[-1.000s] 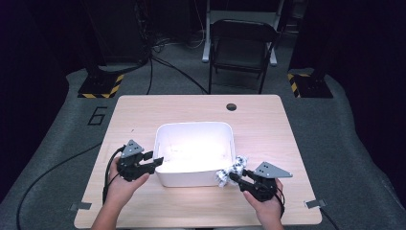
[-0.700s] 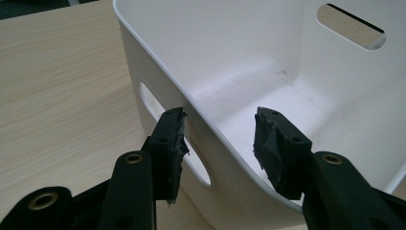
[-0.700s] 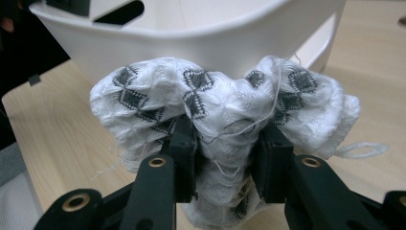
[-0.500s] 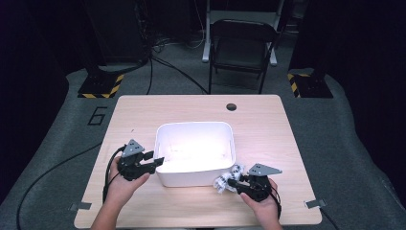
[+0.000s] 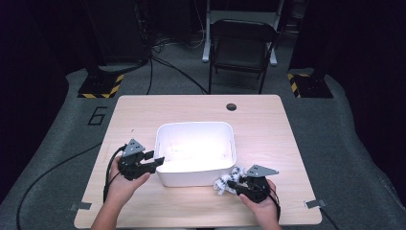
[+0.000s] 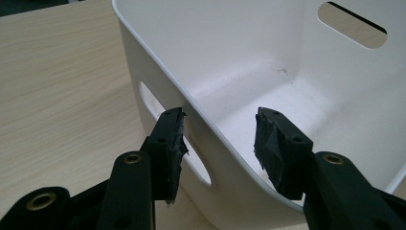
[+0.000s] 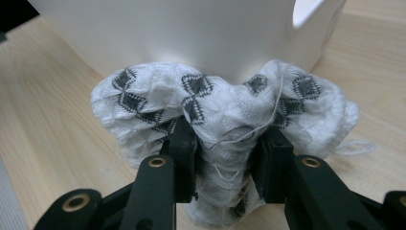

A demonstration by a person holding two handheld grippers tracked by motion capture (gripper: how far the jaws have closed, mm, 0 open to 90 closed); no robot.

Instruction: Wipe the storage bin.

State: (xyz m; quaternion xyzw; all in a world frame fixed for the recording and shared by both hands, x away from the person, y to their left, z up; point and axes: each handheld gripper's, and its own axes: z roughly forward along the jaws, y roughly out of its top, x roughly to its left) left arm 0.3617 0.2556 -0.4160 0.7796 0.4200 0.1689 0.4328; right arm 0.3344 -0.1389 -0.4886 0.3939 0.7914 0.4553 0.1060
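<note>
Dark room, pale worktop (image 5: 143, 110): right gripper (image 5: 233, 184) clamps the cloth (image 7: 225, 110) by the near edge, outside the bin (image 5: 196, 128). Left gripper (image 5: 158, 162), jaws apart, straddles its wall. Loading remains, I'd say.

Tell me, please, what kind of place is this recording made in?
Probably a lab or studio set up for recording, not a home. A lone wooden table stands on grey floor with a painted number 6, hazard-striped stand bases, loose cables and a folding chair against dark surroundings.
</note>
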